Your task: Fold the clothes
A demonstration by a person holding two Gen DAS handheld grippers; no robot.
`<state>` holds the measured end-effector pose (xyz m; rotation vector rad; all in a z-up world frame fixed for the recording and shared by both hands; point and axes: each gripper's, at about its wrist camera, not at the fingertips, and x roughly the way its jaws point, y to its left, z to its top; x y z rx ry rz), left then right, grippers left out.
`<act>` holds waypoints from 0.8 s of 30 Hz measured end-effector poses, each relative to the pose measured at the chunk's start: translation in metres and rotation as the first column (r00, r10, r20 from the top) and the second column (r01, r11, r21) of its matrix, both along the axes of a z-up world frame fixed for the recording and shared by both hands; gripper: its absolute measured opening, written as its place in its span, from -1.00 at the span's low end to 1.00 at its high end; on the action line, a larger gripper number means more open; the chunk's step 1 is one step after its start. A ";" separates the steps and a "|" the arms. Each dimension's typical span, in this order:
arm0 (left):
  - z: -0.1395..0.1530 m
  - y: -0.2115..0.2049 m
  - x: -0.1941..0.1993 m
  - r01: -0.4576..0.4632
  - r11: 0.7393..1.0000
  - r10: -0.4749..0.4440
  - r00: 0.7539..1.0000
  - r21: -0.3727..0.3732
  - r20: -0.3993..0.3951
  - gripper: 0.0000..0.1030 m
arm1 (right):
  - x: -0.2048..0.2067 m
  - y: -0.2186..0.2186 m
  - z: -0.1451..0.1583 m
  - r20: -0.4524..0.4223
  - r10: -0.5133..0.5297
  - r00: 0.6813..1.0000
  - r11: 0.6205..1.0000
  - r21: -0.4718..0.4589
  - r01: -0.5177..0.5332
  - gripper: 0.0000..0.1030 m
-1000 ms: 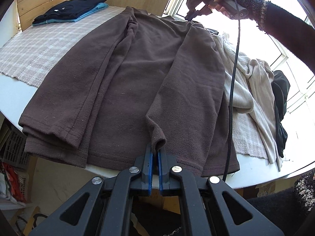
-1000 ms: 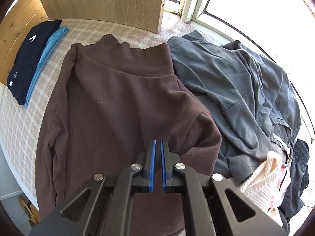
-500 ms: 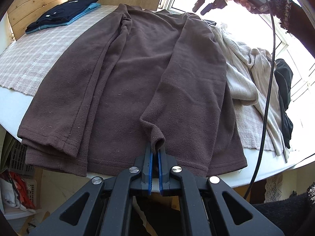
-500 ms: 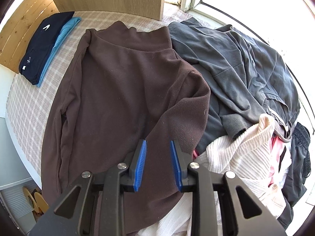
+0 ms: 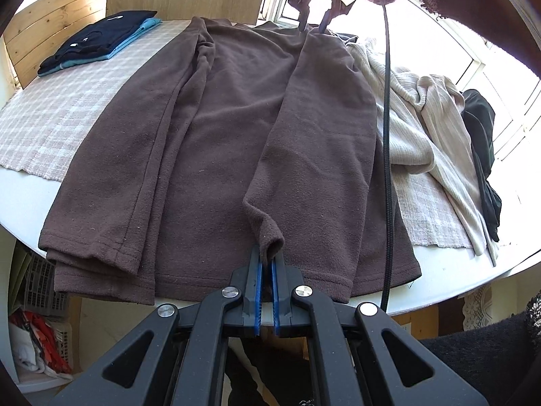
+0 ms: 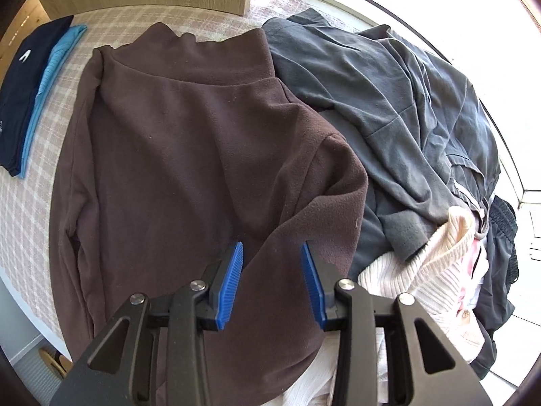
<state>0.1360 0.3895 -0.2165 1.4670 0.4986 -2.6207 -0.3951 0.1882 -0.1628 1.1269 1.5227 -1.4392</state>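
Left gripper [image 5: 266, 264] clamped on brown fleece [image 5: 236, 128] cuff, right gripper [image 6: 272, 270] opening, empty, above the shoulder: lay sleeve straight down the body, smooth before releasing.

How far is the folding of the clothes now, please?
Done: a navy and a blue garment lie folded at the table's far corner. In hand: the brown fleece lies flat with both sleeves folded in; the left gripper is shut on one sleeve's cuff, while the right gripper is opening above the shoulder, gripping nothing. Left: folding the fleece's body, then the grey jacket and the cream sweater.
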 end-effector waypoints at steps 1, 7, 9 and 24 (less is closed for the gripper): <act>0.000 0.000 0.000 0.000 1.000 0.000 1.000 0.003 -0.002 -0.92 | -0.001 -0.002 -0.005 -0.019 -0.006 1.000 1.000 0.007 0.006 -0.30; 0.001 -0.002 0.002 0.009 1.000 -0.008 1.000 0.007 -0.012 -0.92 | -0.010 -0.002 -0.019 -0.065 -0.028 0.997 0.999 0.025 0.029 -0.50; 0.001 -0.003 0.001 0.014 1.000 -0.014 1.000 0.011 -0.011 -0.92 | -0.012 0.003 -0.016 -0.046 -0.019 0.999 1.000 0.015 0.020 -0.82; 0.010 -0.006 0.005 0.040 0.999 -0.039 0.998 0.025 -0.042 -0.93 | -0.002 0.020 0.058 0.175 -0.010 0.985 0.980 -0.192 0.044 -0.91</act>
